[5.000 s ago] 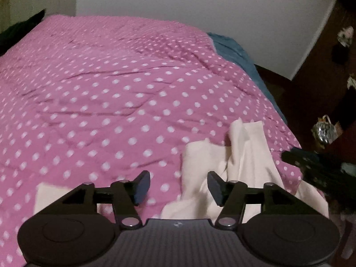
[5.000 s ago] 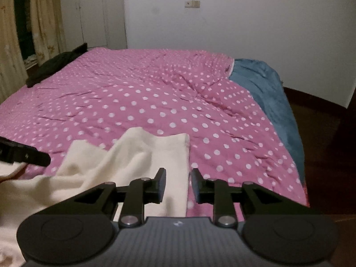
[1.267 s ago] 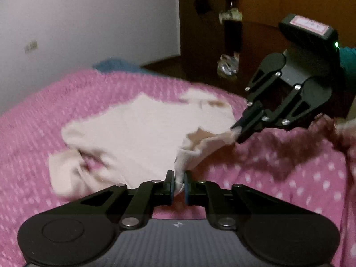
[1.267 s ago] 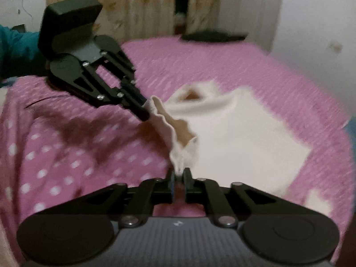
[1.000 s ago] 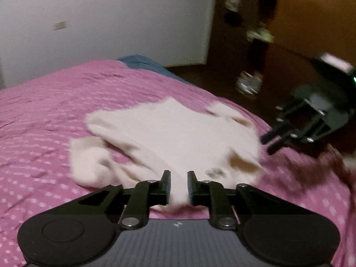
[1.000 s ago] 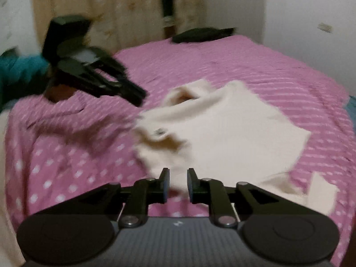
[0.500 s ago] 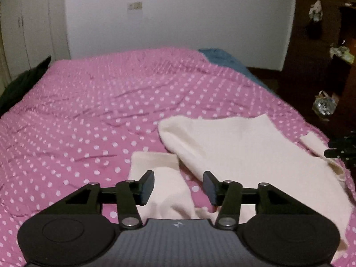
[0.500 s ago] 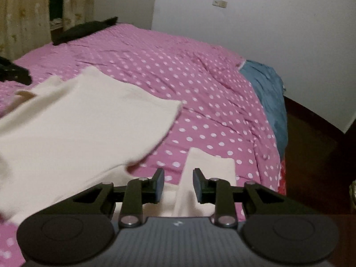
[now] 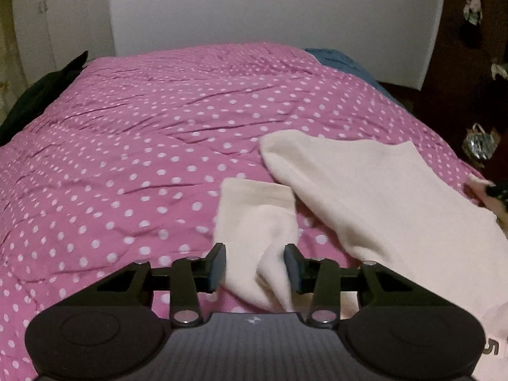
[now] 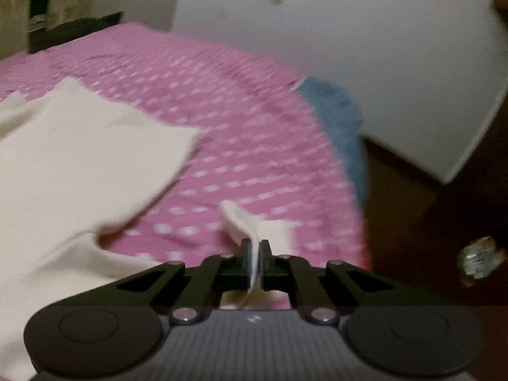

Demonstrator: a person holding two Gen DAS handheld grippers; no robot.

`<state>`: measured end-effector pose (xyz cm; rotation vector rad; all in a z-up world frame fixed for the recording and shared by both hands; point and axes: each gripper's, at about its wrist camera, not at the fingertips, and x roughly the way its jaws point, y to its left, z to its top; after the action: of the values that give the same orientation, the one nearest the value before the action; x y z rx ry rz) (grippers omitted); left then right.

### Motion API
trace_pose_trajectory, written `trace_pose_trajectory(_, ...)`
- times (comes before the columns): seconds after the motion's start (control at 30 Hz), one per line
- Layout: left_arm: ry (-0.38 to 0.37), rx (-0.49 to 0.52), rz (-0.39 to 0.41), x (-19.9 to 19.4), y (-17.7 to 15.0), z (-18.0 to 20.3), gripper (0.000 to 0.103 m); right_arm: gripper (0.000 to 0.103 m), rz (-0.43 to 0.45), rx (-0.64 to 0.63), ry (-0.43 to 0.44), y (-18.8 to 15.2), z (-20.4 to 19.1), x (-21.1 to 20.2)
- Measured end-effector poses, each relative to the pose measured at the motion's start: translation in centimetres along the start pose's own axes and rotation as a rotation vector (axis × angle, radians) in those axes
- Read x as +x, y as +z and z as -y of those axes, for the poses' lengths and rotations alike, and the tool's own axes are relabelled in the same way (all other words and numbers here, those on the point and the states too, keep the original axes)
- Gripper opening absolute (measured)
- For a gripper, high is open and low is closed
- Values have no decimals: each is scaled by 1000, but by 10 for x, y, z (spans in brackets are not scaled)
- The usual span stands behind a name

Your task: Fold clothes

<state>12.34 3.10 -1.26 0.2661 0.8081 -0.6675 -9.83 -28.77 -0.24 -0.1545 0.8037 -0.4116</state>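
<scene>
**Cream top spread on a spotted bedspread, one sleeve pinched, the other between closing jaws**

A pink bedspread with white dots (image 9: 133, 146) is covering a wide bed that is running back to a white wall (image 9: 285, 9). A blue blanket (image 10: 343, 117) is lying along the far right edge of the bed, and a dark garment (image 9: 38, 95) is resting at the far left corner. A dark wooden floor (image 10: 412, 209) is showing to the right of the bed.

A cream top (image 9: 381, 203) is lying on the near right part of the bedspread, its body spread fairly flat. In the left wrist view one sleeve (image 9: 254, 222) is running from the body toward the camera. The left gripper (image 9: 255, 265) is sitting over this sleeve with its jaws partly apart and closing; the cloth is lying between them, and the pads are not yet pressing on it.

In the blurred right wrist view, the right gripper (image 10: 255, 262) is clamping a thin fold of the other sleeve (image 10: 250, 222), its jaws drawn together on the cloth. The sleeve's end is lying on the bedspread just beyond the fingertips, near the bed's right edge.
</scene>
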Motion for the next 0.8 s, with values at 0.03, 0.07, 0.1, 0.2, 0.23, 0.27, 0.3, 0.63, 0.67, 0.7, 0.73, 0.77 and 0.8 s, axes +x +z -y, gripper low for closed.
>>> trace_pose_trajectory(0.03,2,-8,2,-2,0,-3,44,4,6,32,-32,-3,10,-5)
trace_pose_trajectory(0.07,2,-16,4,-3,-1,-6,44,4,12,67,-64,-6,21,-10)
trace_pose_trajectory(0.1,2,-24,6,-5,-1,-8,44,4,17,101,-96,-9,31,-15)
trace_pose_trajectory(0.2,13,-21,19,-9,-1,-9,45,6,-30,183,-193,-25,57,-15)
trace_pose_trajectory(0.23,11,-20,24,-10,0,-9,45,10,-50,214,-205,-31,65,-13)
trace_pose_trajectory(0.27,5,-18,29,-11,1,-7,45,11,-59,238,-210,-37,72,-12)
trace_pose_trajectory(0.3,2,-15,34,-12,3,-5,45,11,-63,250,-216,-42,78,-10)
trace_pose_trajectory(0.63,-4,163,-6,20,8,35,48,25,39,251,-119,-35,56,-41)
trace_pose_trajectory(0.67,11,182,-15,24,7,37,46,28,49,243,-106,-32,53,-41)
trace_pose_trajectory(0.7,32,188,-18,27,5,36,37,29,53,234,-95,-30,49,-41)
trace_pose_trajectory(0.73,37,180,-20,29,5,33,30,29,57,225,-84,-28,46,-41)
trace_pose_trajectory(0.77,32,148,-21,29,5,27,17,29,59,217,-70,-25,42,-40)
trace_pose_trajectory(0.8,26,115,-23,29,5,20,11,29,61,210,-56,-22,38,-38)
